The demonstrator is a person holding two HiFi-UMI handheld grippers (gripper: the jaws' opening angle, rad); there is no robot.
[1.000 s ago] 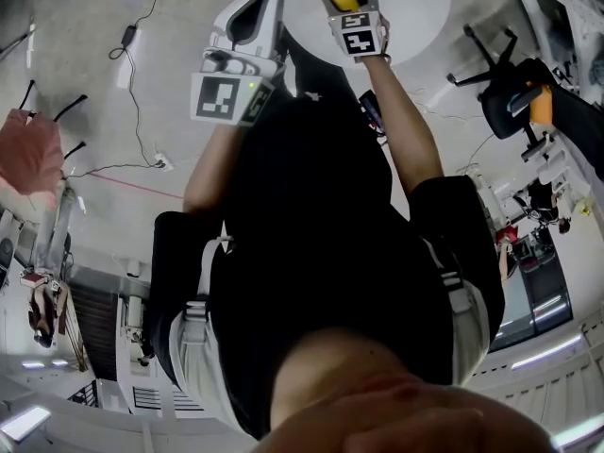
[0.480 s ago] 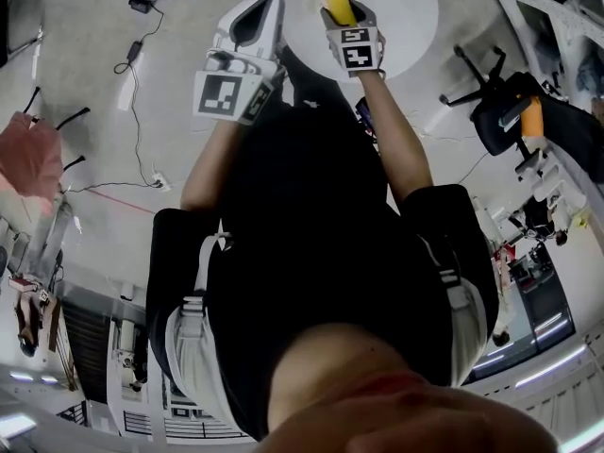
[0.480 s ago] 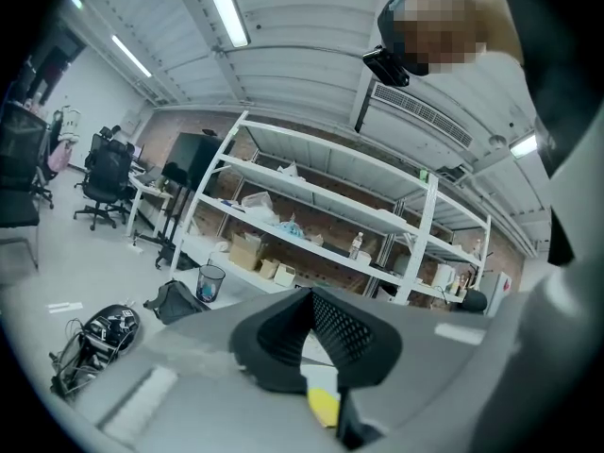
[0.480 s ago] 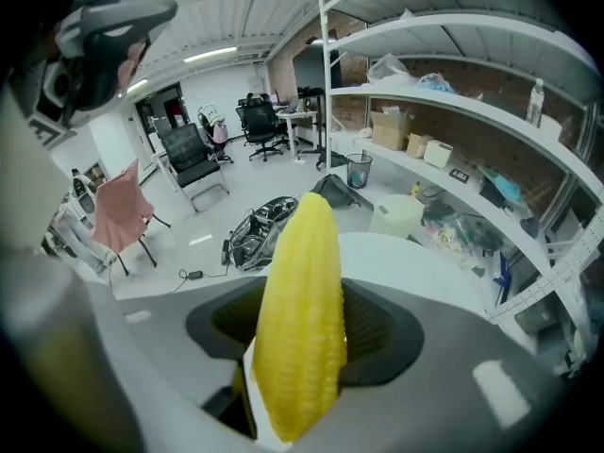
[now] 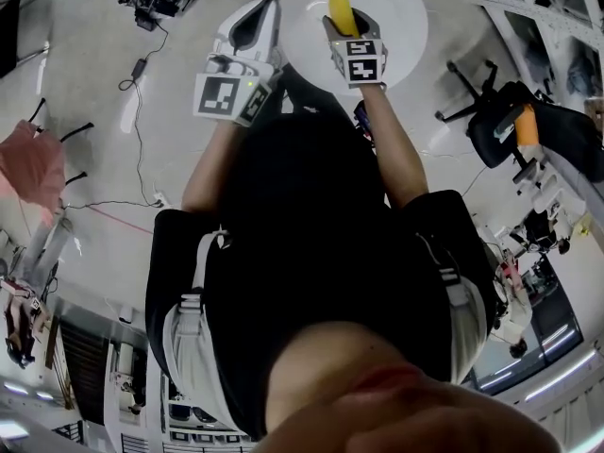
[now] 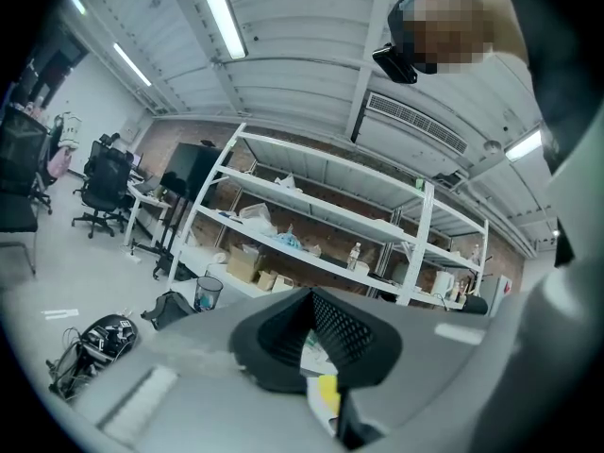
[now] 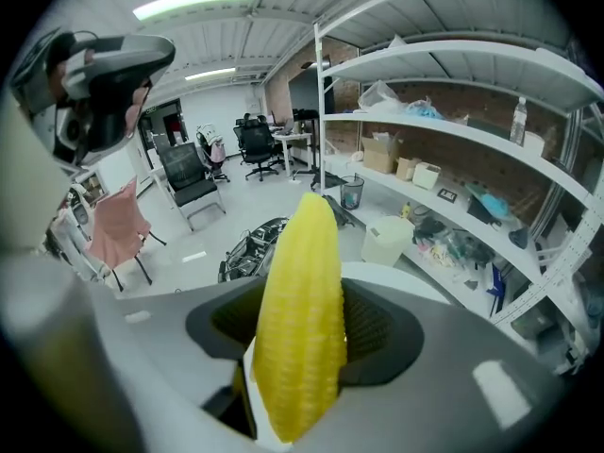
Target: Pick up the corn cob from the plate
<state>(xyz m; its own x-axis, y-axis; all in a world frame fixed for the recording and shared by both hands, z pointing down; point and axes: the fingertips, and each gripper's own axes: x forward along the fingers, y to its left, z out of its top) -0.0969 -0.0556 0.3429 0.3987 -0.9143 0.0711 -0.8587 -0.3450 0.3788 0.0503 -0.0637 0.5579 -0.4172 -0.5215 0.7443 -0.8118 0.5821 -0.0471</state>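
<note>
Head view: my right gripper (image 5: 345, 28), at the upper centre of the frame, is clamped on the corn cob (image 5: 340, 8). The cob points away from me, over a white round surface (image 5: 396, 17); I cannot tell whether this is the plate itself. My left gripper (image 5: 262, 12) is just to the left of it, over the edge of the same surface, apart from the cob.

Right gripper view: the yellow corn cob (image 7: 297, 328) stands upright in the middle of the frame, pinched between the two dark jaws of the right gripper (image 7: 300, 352), its tip rising well above them. A white shelf rack (image 7: 453, 130) fills the right of the frame.

Left gripper view: the jaws of the left gripper (image 6: 313, 321) are drawn together with nothing between them.
</note>
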